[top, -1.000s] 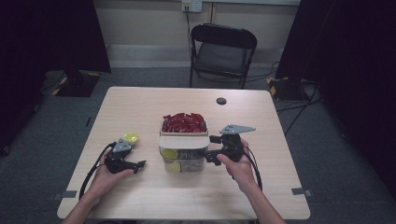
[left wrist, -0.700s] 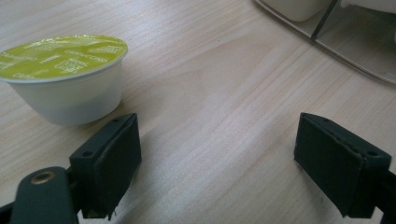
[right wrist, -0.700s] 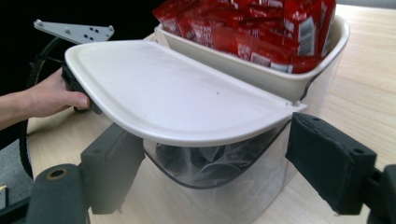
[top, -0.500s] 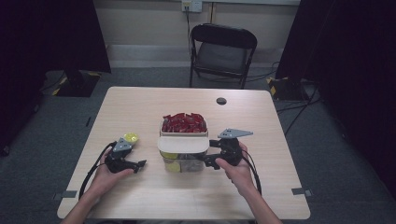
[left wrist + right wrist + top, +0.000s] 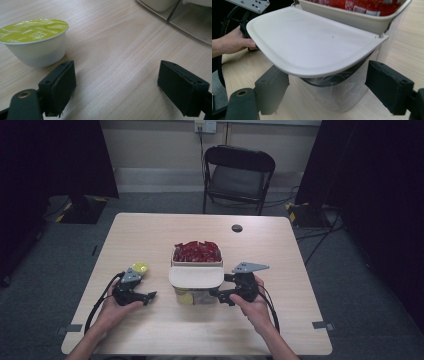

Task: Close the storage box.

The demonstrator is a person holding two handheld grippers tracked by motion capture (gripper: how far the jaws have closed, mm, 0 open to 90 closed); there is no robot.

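A clear plastic bin (image 5: 197, 295) stands mid-table with a cream hinged lid (image 5: 196, 276) jutting out level toward me. A cream tray of red packets (image 5: 197, 251) sits in its top. My right gripper (image 5: 220, 295) is open at the bin's right front corner, its jaws pointing left. In the right gripper view the lid (image 5: 312, 42) overhangs the open gripper (image 5: 332, 91) and the clear wall (image 5: 342, 95) lies just beyond the pads. A lime-lidded white capsule (image 5: 140, 268) stands left of the bin. My left gripper (image 5: 149, 296) is open and empty, with the capsule (image 5: 35, 41) just past its left pad (image 5: 58, 87).
A small black disc (image 5: 237, 228) lies at the far right of the table (image 5: 150, 335). A folding chair (image 5: 239, 175) stands behind the far edge. The bin's corner (image 5: 190, 22) sits ahead to the right of the left gripper. Cables trail from both grippers toward me.
My right gripper has slipped slightly toward the near edge beside the bin. The left gripper, the capsule and the bin have stayed put.
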